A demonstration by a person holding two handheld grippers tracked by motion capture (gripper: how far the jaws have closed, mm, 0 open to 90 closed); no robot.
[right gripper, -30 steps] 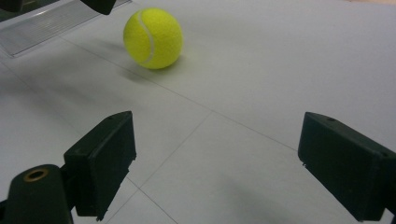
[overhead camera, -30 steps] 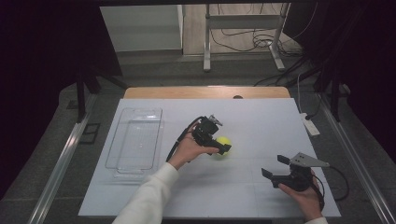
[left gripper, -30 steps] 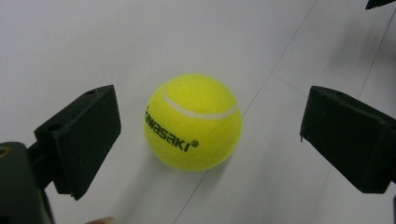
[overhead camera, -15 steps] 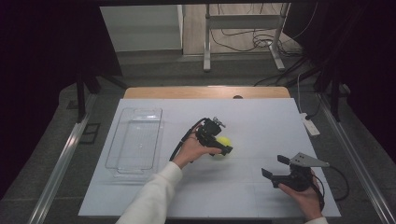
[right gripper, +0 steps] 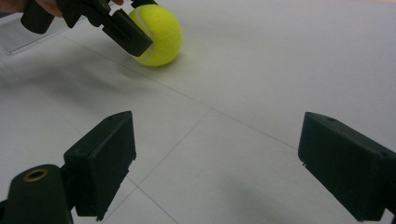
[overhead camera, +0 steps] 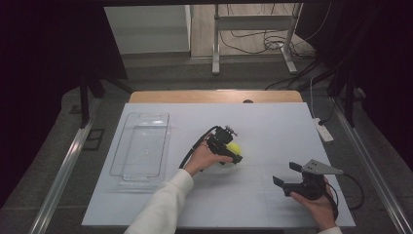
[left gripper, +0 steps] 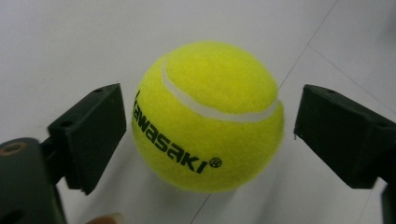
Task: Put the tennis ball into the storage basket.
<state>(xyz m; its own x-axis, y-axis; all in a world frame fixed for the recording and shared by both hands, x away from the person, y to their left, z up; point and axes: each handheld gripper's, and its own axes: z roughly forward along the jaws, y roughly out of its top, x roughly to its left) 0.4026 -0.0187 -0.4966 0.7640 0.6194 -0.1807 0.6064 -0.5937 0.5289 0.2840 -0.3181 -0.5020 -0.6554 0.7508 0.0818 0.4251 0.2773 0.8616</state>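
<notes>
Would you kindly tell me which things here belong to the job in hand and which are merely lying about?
In the job:
- tennis ball, between the jaws of the left tool, which have just been closing; a gap shows on each side
- clear tray, probably its destination

Lying about:
- right tool, open over bare table
- white power strip

Tennis ball: bright yellow-green felt, fuzzy nap, white curved seam running across upper face. Black "Kawasaki" lettering with registered mark on lower left side, slanting downward to right in left gripper view. Round, intact, clean. Rests on white table, near middle, slightly toward person's side; casts soft shadow beneath. Sits between two black jaws, slim gap visible each side, not pressed. Right gripper view: ball far off at upper left, partly covered by black jaw.
</notes>
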